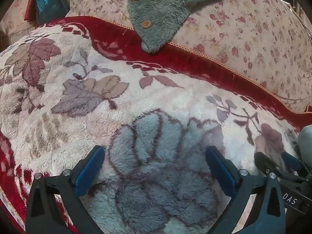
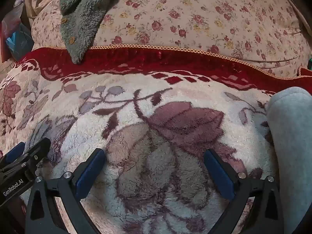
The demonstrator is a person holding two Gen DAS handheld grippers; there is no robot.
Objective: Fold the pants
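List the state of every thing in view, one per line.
Left gripper: open, empty, over the blanket.
Right gripper: open, empty.
Pale grey-blue soft fabric roll: lying at the right, ungripped.
Grey fleece garment with wooden buttons: draped over the quilt, tip on the red border.
White-and-red floral plush blanket: spread flat.
Rose-print quilt: bunched behind.

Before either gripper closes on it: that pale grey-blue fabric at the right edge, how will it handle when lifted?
Probably floppy: the pale grey-blue fabric lies in a soft rounded roll on the fleece blanket, so it should sag and unroll from a single pinch. Likely light, though most is out of frame. Its smooth surface may slide over the pile when pushed. Both the left gripper and the right gripper are open.
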